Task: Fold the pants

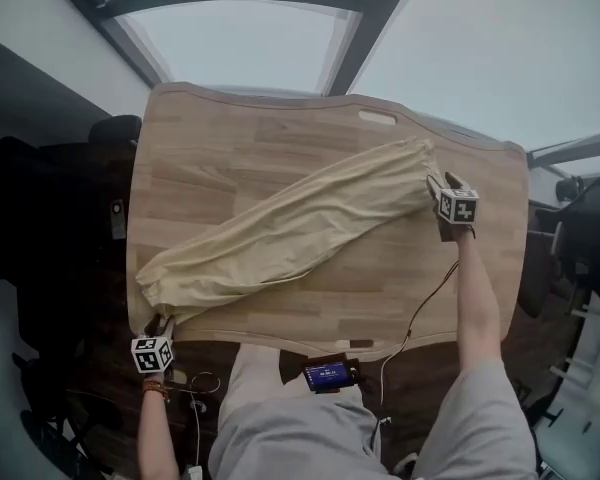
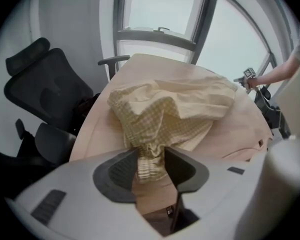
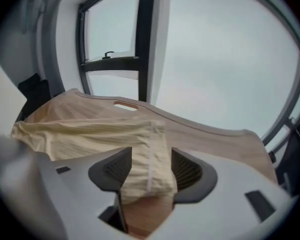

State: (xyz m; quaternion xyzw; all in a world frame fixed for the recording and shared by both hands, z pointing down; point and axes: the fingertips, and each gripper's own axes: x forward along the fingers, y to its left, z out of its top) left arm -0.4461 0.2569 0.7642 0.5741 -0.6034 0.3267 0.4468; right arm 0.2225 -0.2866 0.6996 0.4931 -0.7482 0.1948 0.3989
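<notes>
One pair of pale yellow pants lies stretched slantwise over the single wooden table, one end at each of the two grippers. The left gripper has its jaws apart, and a gathered, crinkled end of the pants lies on the table between them, its edges brushing the pads. From there the cloth fans out ahead of the gripper. Only the left gripper view shows the fine check of the weave. Beyond the far end of the cloth it also shows the other gripper, small, in a hand. The right gripper likewise stands open wide, with the other end of the pants between its jaws. Its own view shows a pale seam running down that end, and the rest of the pants trails off to the gripper's left. Ahead of these jaws one slot is cut near the table's far edge. The head view alone shows the full length of the pants, a small lit screen between the grippers at the near edge, and a thin cable. A dark office chair stands to the left gripper's left.
</notes>
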